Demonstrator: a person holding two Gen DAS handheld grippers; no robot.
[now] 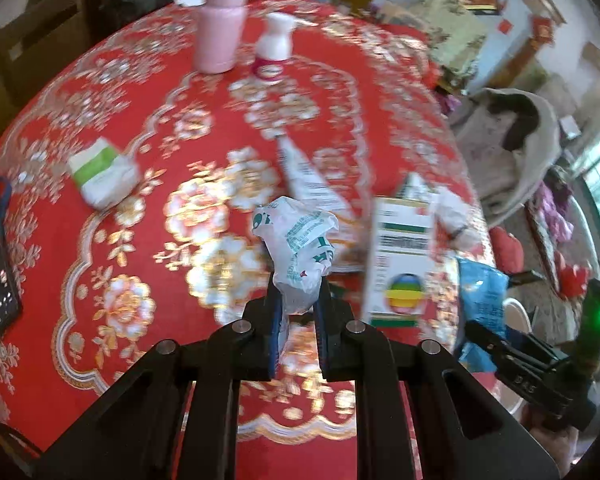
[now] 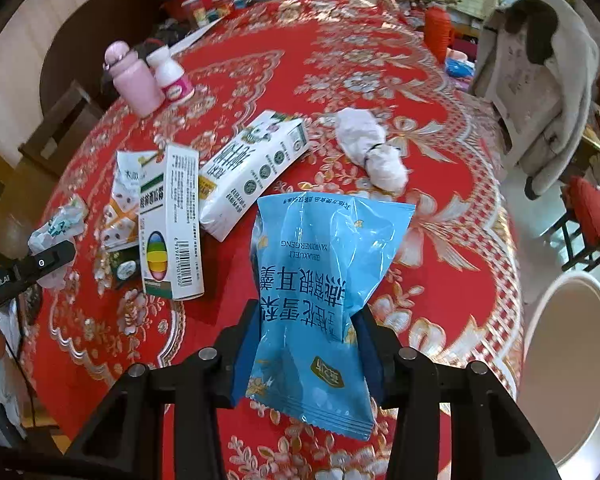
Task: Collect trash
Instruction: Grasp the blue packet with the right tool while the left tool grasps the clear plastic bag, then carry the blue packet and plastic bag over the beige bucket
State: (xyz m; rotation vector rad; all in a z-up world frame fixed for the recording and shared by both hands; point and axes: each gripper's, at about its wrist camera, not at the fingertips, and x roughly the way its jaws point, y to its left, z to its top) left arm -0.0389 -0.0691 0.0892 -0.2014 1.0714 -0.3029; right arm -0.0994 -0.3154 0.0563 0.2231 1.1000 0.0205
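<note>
Both sets of jaws were clamped. My left gripper point(image 1: 298, 300) had pinched a crumpled white wrapper point(image 1: 296, 248) by its lower end, the rest of it sticking out ahead of the tips, clear of the red tablecloth point(image 1: 140, 120). My right gripper point(image 2: 306, 344) was closed on a blue snack bag point(image 2: 320, 280) around its waist, the film necked in between the pads, top fanned out ahead of the jaws and bottom seam hanging back toward the camera.

My read on handling: both pieces were light, soft and crushable. The wrapper was wadded, so a pinch anywhere on the bulk would do. The bag film looked glossy and likely slippery; the mid-body grip where it bunched seemed safer than an edge.

Still lying ahead of the right jaws and to their left: a tall white box with coloured stripes point(image 2: 172, 224), a white carton point(image 2: 252, 172) and torn packaging under them. A tied white bundle point(image 2: 372, 152) lay further ahead. The boxes looked stiff, best taken across the narrow faces.

A white bin point(image 2: 568, 360) stood off the table edge, right of the right jaws — likely the drop point.
</note>
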